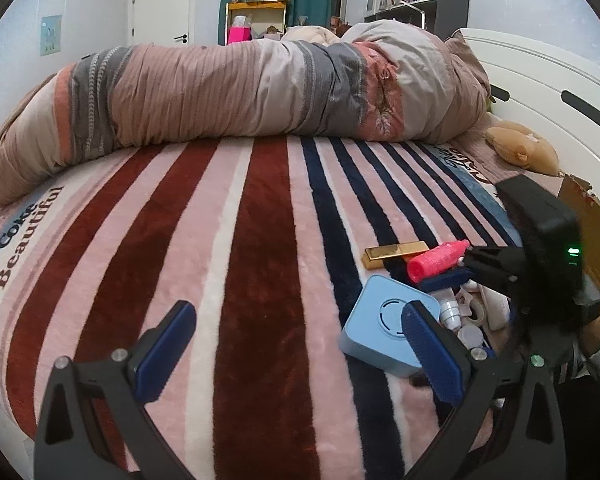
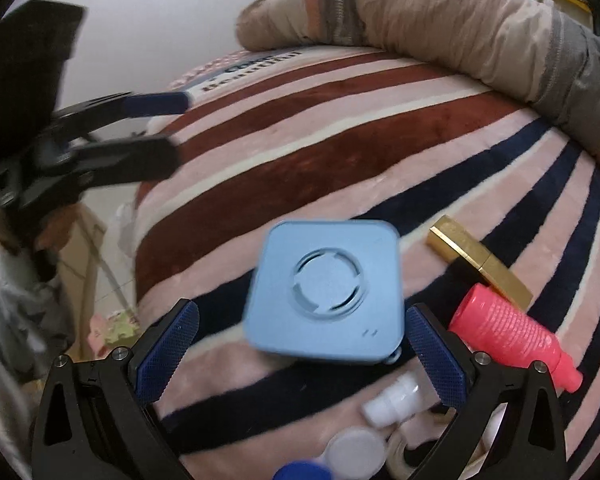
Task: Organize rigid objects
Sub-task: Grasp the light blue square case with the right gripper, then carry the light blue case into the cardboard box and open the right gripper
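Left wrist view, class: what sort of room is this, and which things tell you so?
Most likely a bedroom: a striped blanket covers a bed, a rolled duvet lies across it, and a white headboard stands behind.

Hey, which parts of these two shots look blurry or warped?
Right wrist view: the blue square box and the left gripper are smeared by motion blur, while the gold bar stays fairly sharp. Left wrist view: mostly sharp, but fisheye distortion bows the striped blanket outward, with dark corners.

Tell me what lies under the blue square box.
The blue square box rests on the striped blanket, across pink and navy stripes. A small round bluish part peeks from beneath its near corner. Anything else under it is covered.
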The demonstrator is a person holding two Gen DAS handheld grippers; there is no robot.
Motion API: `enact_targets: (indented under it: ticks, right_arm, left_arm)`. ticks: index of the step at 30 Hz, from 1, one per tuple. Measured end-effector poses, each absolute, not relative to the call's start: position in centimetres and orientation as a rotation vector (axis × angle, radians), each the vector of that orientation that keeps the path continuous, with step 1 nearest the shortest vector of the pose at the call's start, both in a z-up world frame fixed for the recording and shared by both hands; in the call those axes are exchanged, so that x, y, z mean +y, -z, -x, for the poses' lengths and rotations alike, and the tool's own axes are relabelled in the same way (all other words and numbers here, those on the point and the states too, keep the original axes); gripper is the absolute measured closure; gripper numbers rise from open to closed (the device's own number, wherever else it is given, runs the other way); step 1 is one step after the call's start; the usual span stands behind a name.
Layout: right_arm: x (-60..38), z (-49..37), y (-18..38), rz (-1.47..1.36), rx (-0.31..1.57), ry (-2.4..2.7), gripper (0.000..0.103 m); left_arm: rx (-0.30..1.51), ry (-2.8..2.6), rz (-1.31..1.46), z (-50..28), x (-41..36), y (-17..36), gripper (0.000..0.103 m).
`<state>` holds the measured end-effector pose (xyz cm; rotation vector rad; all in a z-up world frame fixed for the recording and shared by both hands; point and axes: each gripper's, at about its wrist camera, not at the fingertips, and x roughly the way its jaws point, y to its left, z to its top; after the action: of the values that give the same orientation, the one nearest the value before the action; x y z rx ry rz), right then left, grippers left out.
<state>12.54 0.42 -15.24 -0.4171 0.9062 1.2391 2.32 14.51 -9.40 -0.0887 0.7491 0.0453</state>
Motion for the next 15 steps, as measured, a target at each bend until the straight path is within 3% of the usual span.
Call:
enact_targets:
  ticks: [1, 3, 8, 15]
  right_arm:
    - [0.8, -12.7, 15.5, 0.423, 0.916, -1.198, 0.004]
    - [1.6, -13.0, 16.3, 0.424, 0.954, -1.167, 0.023]
    - [2.4, -11.6, 16.1, 0.467, 0.916, -1.108, 0.024]
    - [-1.8, -7.1, 8.4, 0.373, 0.677, -1.117, 0.024]
  left_arm:
    - [0.755, -0.048, 0.089, -2.4, 14.6, 9.5, 0.001]
    - [0.771, -0.045, 0.095, -2.5, 14.8, 9.7, 0.001]
    - [0.804, 0.03, 0.121, -2.7, 14.6, 9.9, 0.001]
    - [0.747, 0.311, 0.23, -2.7, 11.7, 5.6, 0.011]
